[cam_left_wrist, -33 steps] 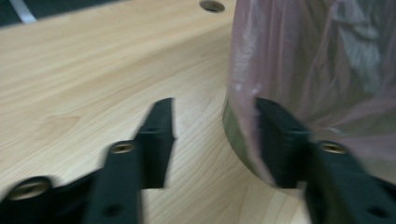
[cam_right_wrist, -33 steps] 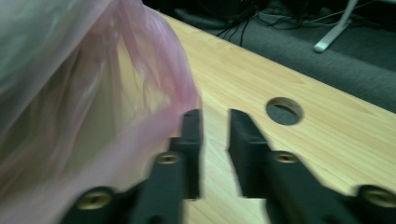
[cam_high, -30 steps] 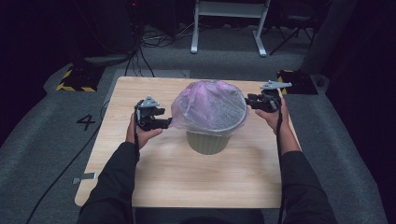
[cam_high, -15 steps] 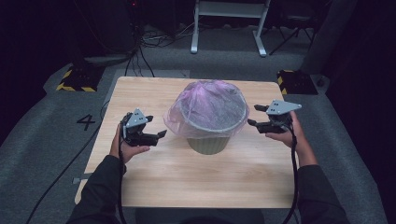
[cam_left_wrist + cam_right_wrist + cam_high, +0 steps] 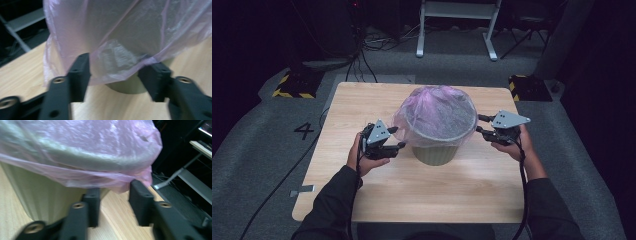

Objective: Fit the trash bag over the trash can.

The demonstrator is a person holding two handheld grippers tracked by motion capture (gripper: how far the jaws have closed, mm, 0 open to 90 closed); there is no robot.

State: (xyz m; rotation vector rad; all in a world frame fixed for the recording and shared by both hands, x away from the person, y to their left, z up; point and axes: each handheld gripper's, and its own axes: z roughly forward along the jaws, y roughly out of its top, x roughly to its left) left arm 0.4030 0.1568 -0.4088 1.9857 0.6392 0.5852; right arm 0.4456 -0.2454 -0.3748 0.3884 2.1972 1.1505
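Note:
An olive-green bin (image 5: 435,152) stands in the middle of the wooden table (image 5: 362,100), with a thin pink translucent bag (image 5: 435,111) draped over its rim. My left gripper (image 5: 398,138) is at the bin's left side, open. In the left gripper view, the bag's loose hem (image 5: 117,72) hangs between the two spread black jaws of that gripper (image 5: 117,62), in front of the bin wall (image 5: 125,86). My right gripper (image 5: 479,125) is open at the bin's right side. In the right gripper view the bag's edge (image 5: 82,178) hangs just above the jaw tips of that gripper (image 5: 113,188), beside the bin wall (image 5: 37,192).
The table's front half (image 5: 437,195) lies bare between the person's forearms. Beyond the far edge are a white metal stand (image 5: 457,30), cables on the grey floor, and yellow-black striped blocks (image 5: 292,85) at both back corners.
Both grippers have come down from the bag's upper sides toward the person, swung outward, and now sit lower against the bin's sides. The bag has sunk flatter over the rim.

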